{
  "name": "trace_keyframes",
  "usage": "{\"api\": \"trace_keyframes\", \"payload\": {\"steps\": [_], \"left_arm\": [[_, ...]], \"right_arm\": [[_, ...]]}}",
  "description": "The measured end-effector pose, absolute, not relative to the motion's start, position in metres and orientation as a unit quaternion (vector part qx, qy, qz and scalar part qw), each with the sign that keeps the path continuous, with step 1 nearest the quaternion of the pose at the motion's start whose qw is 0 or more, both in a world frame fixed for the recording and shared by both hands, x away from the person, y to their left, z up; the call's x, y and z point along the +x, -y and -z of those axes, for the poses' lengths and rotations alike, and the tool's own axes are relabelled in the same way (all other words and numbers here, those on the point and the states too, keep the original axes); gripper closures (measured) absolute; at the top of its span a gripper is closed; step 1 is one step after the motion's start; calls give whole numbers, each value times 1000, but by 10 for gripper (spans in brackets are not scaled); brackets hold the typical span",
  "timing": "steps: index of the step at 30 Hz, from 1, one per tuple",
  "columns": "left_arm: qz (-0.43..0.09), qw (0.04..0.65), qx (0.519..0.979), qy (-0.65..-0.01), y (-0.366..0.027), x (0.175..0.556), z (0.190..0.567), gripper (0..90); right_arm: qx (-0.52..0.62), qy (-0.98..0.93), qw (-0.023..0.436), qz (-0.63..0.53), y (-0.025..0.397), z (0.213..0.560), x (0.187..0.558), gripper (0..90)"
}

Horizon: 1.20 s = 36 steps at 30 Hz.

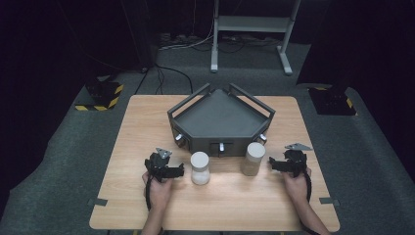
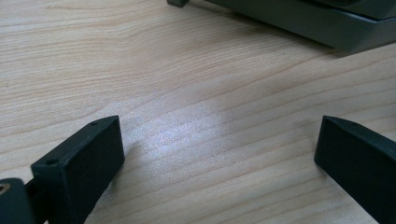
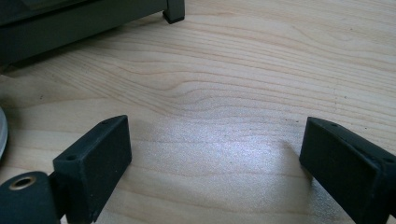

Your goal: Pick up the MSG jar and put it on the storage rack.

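Note:
A white jar (image 1: 199, 167) and a beige jar (image 1: 253, 158) stand upright on the wooden table (image 1: 225, 200), just in front of a dark grey angular tray (image 1: 220, 117). My left gripper (image 1: 177, 171) rests on the table to the left of the white jar, a small gap away. In the left gripper view, my left gripper (image 2: 219, 149) is open over bare wood. My right gripper (image 1: 275, 165) sits to the right of the beige jar. Seen from its own camera, my right gripper (image 3: 215, 154) is open, nothing between its jaws.
The tray has small knobs (image 1: 221, 146) on its front faces, and its base (image 2: 303, 23) and a foot (image 3: 173, 11) show close ahead in the gripper views. A pale curved edge (image 3: 2, 135) sits at the left of the right gripper view. A metal stand (image 1: 249, 24) is on the floor beyond.

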<state>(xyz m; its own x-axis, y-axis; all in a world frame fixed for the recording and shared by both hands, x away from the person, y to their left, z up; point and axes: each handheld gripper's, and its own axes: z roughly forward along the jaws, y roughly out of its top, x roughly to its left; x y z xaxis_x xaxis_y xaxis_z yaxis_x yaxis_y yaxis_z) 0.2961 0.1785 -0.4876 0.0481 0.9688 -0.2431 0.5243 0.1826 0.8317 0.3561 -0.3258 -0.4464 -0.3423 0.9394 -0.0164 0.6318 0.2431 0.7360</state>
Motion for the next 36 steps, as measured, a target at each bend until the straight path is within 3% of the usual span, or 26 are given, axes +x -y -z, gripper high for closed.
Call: {"api": "trace_keyframes", "payload": {"steps": [19, 36], "left_arm": [[-256, 429, 586, -638, -180, 297, 487, 12], [-241, 443, 627, -594, -191, 280, 470, 3]], "right_arm": [[521, -753, 235, -325, 326, 446, 357, 81], [522, -753, 234, -324, 326, 446, 357, 69]]}}
